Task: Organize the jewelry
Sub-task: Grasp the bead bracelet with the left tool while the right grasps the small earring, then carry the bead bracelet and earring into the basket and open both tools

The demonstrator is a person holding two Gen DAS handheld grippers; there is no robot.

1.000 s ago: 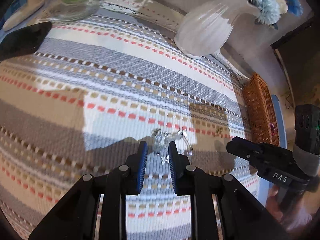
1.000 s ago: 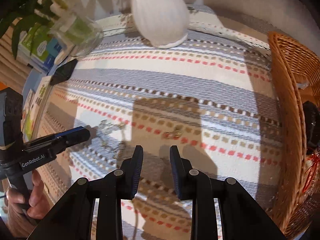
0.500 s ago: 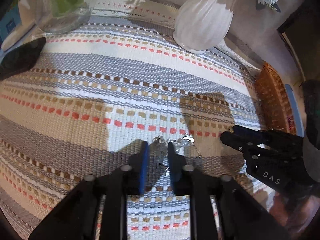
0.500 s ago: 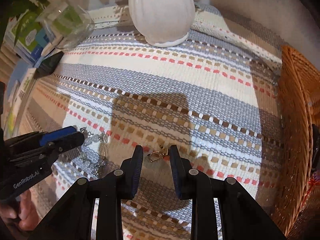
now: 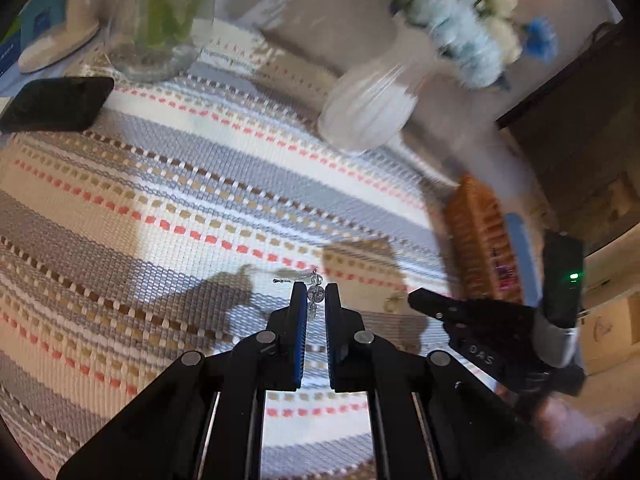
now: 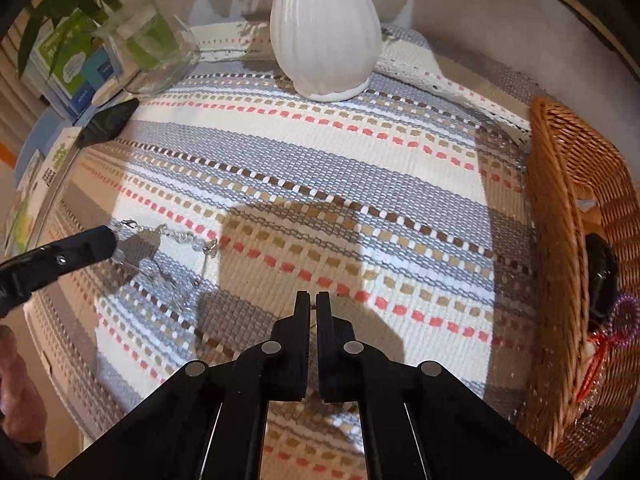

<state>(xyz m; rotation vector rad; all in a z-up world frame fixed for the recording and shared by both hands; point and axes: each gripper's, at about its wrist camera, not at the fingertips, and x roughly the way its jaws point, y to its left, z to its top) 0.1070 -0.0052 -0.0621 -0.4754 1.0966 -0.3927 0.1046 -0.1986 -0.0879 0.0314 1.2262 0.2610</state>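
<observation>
Left gripper [image 5: 316, 300] pinched narrow on clear beaded chain bracelet [image 5: 315, 294], lifted above striped woven mat [image 5: 200, 184]; chain end dangling toward 9 o'clock. Right gripper [image 6: 313, 304] nearly closed; small gold piece barely visible between tips, grip uncertain. Brown wicker basket [image 6: 560, 216] at 3 o'clock, white ribbed vase [image 6: 324, 32] at 12.

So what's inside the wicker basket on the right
The wicker basket holds a dark rounded item, a purple beaded loop and red cord. Its near wall hides the bottom, so anything lower down can't be seen.
</observation>
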